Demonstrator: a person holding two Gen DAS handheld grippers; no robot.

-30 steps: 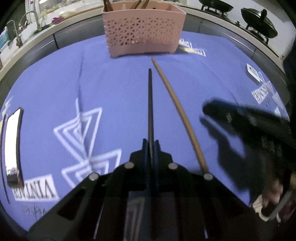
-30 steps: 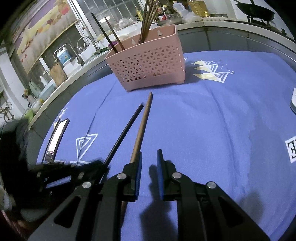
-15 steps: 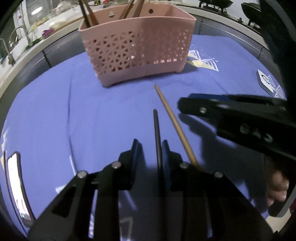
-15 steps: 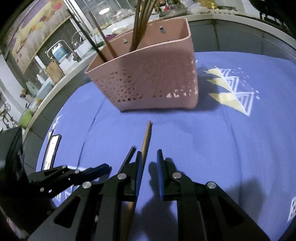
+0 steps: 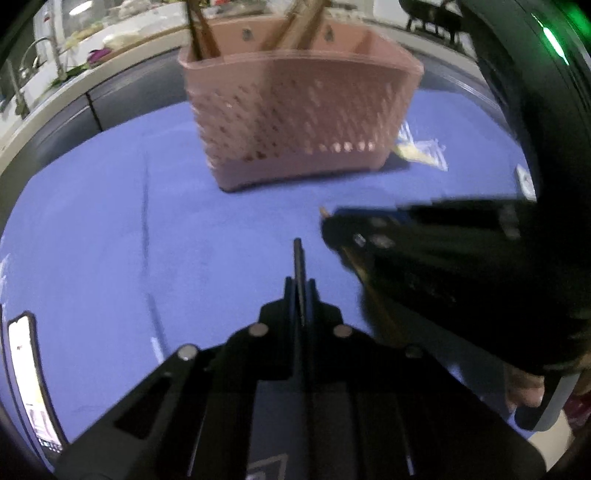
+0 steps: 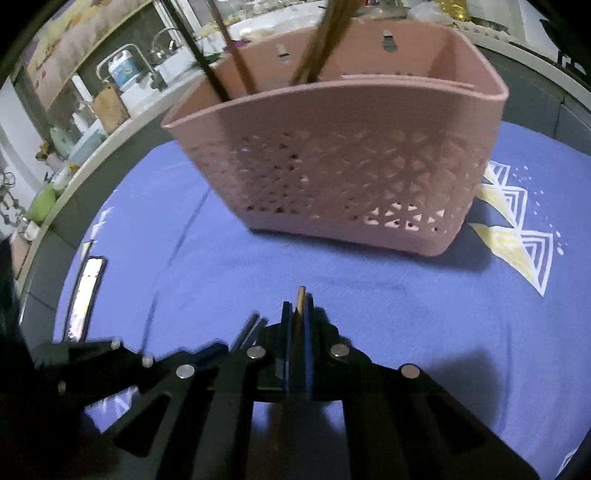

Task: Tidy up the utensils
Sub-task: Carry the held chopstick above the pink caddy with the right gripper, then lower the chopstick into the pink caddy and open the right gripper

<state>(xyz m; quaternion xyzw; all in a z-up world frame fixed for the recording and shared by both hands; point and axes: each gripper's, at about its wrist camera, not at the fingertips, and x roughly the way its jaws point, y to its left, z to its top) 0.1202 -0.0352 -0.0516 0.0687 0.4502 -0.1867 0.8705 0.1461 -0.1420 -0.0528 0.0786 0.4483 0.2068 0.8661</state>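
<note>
surface: blue tablecloth (image 6: pixel 406 302) with white-yellow triangle print | behind: pale countertop (image 6: pixel 110 122) with sink tap (image 6: pixel 162 37), bottles | right: dark stove pan (image 5: pixel 424 14) | light: dim

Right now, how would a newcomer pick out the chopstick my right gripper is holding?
Find the pink basket on the blue cloth. Just before it, the right gripper pinches a brown wooden chopstick. The other chopstick, in the left gripper, is black.

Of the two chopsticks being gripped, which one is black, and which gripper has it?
The black chopstick is clamped in the left gripper. The other, in the right gripper, is the brown chopstick, which looks wooden.
</note>
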